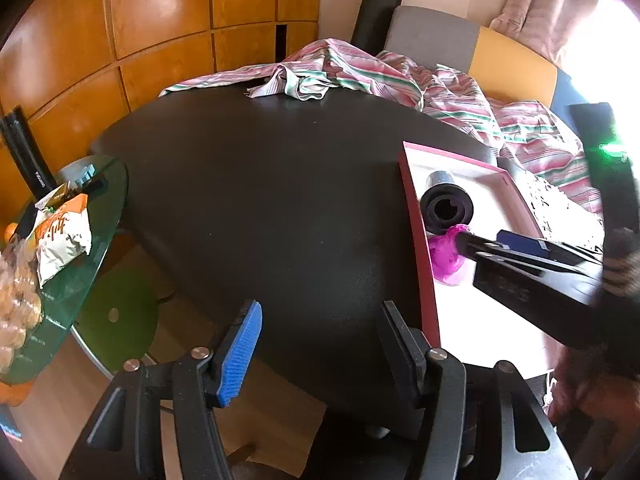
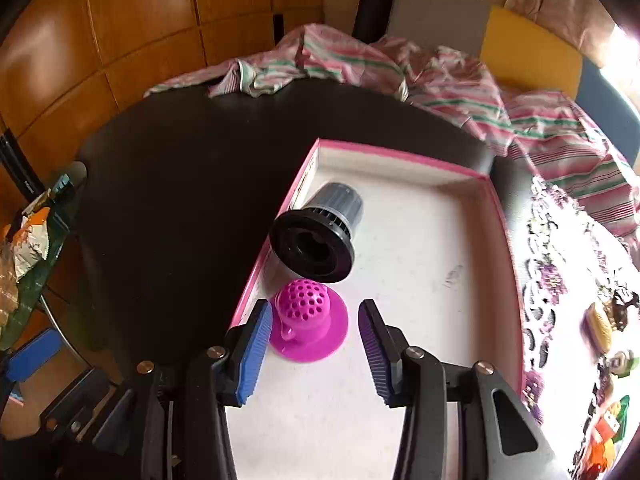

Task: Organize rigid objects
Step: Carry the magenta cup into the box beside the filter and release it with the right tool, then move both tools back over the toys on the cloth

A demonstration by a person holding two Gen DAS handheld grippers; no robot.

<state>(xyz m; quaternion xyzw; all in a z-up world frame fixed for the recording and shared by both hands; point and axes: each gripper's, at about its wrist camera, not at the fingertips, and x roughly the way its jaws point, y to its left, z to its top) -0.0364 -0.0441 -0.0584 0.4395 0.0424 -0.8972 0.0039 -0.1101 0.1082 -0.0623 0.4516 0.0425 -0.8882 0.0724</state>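
A shallow white box with a pink rim (image 2: pixel 400 156) lies on the dark table (image 2: pixel 180 184). Inside it, a black and grey filter cup (image 2: pixel 316 244) lies on its side against the left wall. Just in front of that stands a magenta perforated strainer (image 2: pixel 308 324) on the box floor. My right gripper (image 2: pixel 314 306) is open around the strainer, with its pads not pressing on it. In the left wrist view the box (image 1: pixel 420 240), filter cup (image 1: pixel 448 208) and strainer (image 1: pixel 444 260) appear at the right. My left gripper (image 1: pixel 319 312) hovers open over bare table, holding nothing.
A striped cloth (image 1: pixel 360 68) is bunched along the table's far edge, with cushions behind it. A glass side table (image 1: pixel 100 248) with snack bags stands at the left. A lace cloth (image 2: pixel 560 272) with small toys lies right of the box. Wooden cabinets (image 1: pixel 160 20) line the back.
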